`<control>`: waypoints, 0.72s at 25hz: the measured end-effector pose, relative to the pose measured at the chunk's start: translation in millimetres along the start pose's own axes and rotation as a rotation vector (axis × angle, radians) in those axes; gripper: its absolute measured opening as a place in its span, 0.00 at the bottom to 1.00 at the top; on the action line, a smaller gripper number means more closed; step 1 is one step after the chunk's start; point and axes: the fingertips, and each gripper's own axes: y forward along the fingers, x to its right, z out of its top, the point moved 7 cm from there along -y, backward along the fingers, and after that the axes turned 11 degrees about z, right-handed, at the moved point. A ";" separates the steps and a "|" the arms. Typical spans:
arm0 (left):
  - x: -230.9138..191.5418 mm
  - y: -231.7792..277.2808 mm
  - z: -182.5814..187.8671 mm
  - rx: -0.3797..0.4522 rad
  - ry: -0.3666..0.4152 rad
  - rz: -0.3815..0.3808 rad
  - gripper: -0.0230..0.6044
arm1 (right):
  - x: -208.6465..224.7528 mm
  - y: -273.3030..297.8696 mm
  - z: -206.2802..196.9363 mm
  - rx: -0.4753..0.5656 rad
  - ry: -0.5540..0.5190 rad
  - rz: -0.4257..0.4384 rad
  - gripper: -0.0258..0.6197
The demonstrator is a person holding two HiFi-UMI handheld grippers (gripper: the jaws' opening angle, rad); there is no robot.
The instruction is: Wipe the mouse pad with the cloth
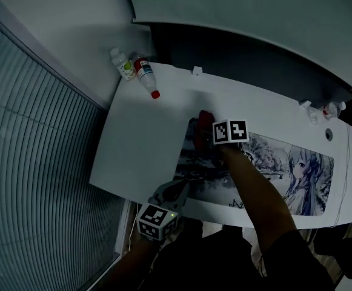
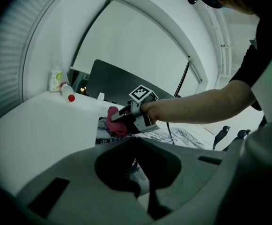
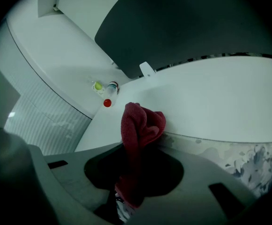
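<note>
At the left end of the mouse pad (image 1: 272, 156), the right gripper (image 3: 128, 191) pinches a red cloth (image 3: 141, 121), whose bunched end rests on the pad's edge. At the pad's near left corner sits the left gripper (image 2: 140, 182), its jaws slightly apart with only the pad showing between them. Well beyond the pad's left end, at the far corner of the white desk (image 1: 142, 141), a green-labelled bottle (image 2: 56, 78) stands upright. Just beside it a red-capped bottle (image 2: 67, 92) lies on its side. What either holds I can't make out.
</note>
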 end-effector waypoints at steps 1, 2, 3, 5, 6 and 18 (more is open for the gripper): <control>1.0 0.2 3.1 0.005 0.005 -0.004 0.05 | -0.3 -0.5 -0.9 0.013 -0.004 0.000 0.21; 2.0 0.3 5.8 0.009 0.010 -0.006 0.05 | -0.5 -1.5 -2.3 0.032 -0.006 0.004 0.21; 2.9 0.4 7.8 0.010 0.016 -0.009 0.05 | -0.8 -3.1 -4.2 0.057 -0.004 0.016 0.21; 4.7 0.7 10.0 0.013 0.027 -0.018 0.05 | -0.8 -9.5 -9.7 0.119 0.015 0.052 0.21; 5.5 1.3 10.4 0.013 0.032 -0.023 0.05 | -0.8 -14.4 -12.5 0.152 0.024 0.068 0.21; 64.2 11.8 28.0 0.024 0.072 -0.150 0.05 | 0.6 -192.0 -62.4 0.550 0.005 0.124 0.21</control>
